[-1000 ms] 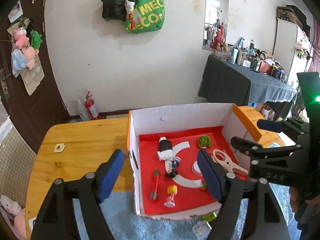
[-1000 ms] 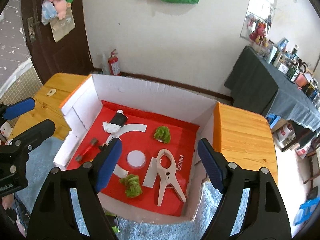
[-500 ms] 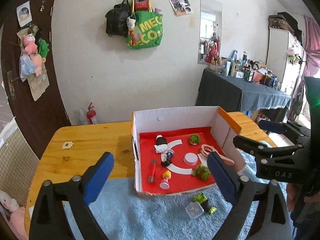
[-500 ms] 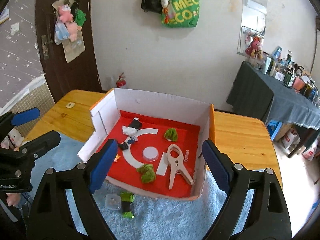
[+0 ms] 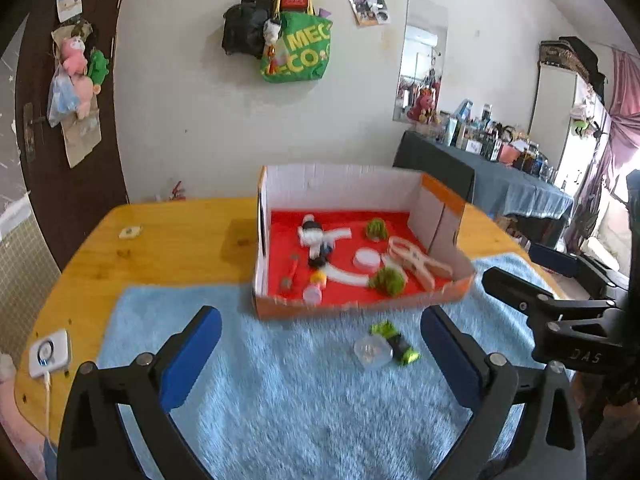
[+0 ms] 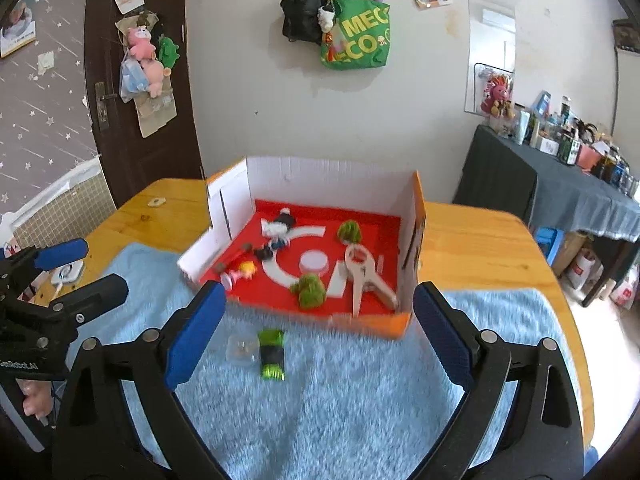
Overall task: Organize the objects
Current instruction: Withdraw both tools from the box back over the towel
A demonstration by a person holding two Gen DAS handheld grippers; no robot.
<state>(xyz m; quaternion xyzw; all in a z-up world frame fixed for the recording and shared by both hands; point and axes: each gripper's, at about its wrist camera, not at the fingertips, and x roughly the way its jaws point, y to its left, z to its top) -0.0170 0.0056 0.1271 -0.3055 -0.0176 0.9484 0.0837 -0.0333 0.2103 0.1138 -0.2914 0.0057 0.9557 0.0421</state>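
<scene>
Two grippers hang over a shaggy blue rug (image 5: 280, 400) spread on a glossy yellow wooden table (image 5: 168, 240). The left gripper (image 5: 320, 354) has its jaws spread wide with nothing between the blue rubbery pads (image 5: 188, 356), and the right gripper (image 6: 318, 332) is just as wide and just as bare.

Beyond them sits a shallow cardboard box (image 6: 320, 178) — white corrugated walls, orange outer skin, a red floor printed with a white arc and disc. Inside lie two fuzzy green tufts, one near the front (image 6: 308, 289) and one toward the back (image 6: 349, 232), plus a big pale spring clamp (image 6: 366, 276) with a round eye, lying flat near the right wall. A small figure with yellow hair (image 6: 240, 272) lies on its side near the front left corner, and a black-and-white figure (image 6: 278, 226) lies toward the back; both are too blurred to read in detail. A thin red stick (image 5: 291, 270) rests along the left side.

Out on the rug, just in front of the box, a small lime-green and black toy car (image 6: 272, 354) lies beside a clear round plastic piece (image 6: 242, 350); whether they touch I cannot tell through the smear. The box's front edge is motion-blurred in both views.

A white rounded gadget (image 5: 50, 354) with a cord sits at the table's left edge, and a green tote bag (image 6: 356, 38) hangs on the wall, partly covered by a black bag.
</scene>
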